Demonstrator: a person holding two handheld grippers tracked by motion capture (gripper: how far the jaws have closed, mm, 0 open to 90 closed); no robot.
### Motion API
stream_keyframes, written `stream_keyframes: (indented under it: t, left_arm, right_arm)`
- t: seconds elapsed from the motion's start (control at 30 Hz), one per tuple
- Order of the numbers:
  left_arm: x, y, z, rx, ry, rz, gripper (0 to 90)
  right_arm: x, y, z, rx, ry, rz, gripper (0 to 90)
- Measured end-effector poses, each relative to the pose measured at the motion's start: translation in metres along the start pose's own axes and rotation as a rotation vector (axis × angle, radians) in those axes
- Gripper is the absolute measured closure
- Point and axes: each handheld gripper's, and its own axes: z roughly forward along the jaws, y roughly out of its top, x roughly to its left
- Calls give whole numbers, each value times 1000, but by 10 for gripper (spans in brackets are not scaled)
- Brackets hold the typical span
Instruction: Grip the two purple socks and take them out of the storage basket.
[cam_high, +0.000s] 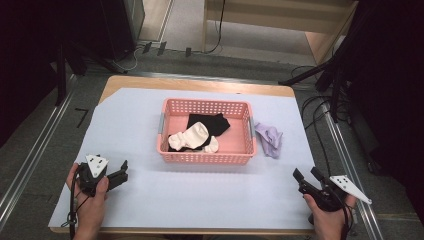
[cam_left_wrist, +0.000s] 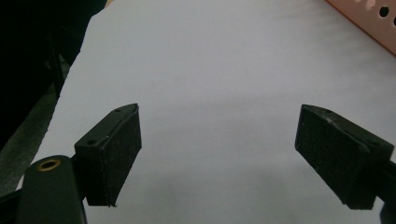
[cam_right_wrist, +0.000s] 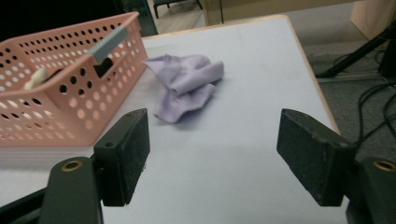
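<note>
High view shows a pink perforated basket in the middle of a table covered with a pale sheet, with a white sock and a black garment lying inside it. Just outside the basket's right end, close to its wall but seemingly not touching it, lies a crumpled lilac sock or small cloth. It is the item nearest the right gripper, which sits near the table's front right corner with its jaws spread wide and nothing between them. In the right gripper view the lilac piece lies straight ahead of the open pads, beside the basket. The left gripper rests at the front left, also gaping and empty; the left gripper view shows bare sheet between its jaws and a sliver of basket at the top right corner. The lilac fabric looks light, soft and limp, so it should sag and trail when lifted rather than hold a shape, and it is neither fragile nor slippery against the padded jaws. A raised fold near the middle of the bundle looks like the best place to pinch, since a flat edge pressed to the sheet would likely slide out or drag the cover with it.
</note>
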Motion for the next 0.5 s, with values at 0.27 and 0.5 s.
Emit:
stream_keyframes:
  t: [0.27,0.5]
  left_arm:
    - [0,0,0,-2,1,2,155]
    - [-1,0,0,4,2,3,154]
  right_arm:
    - [-16,-12,-14,19,-77,-28,268]
    - [-19,-19,-14,32,-115,-10,290]
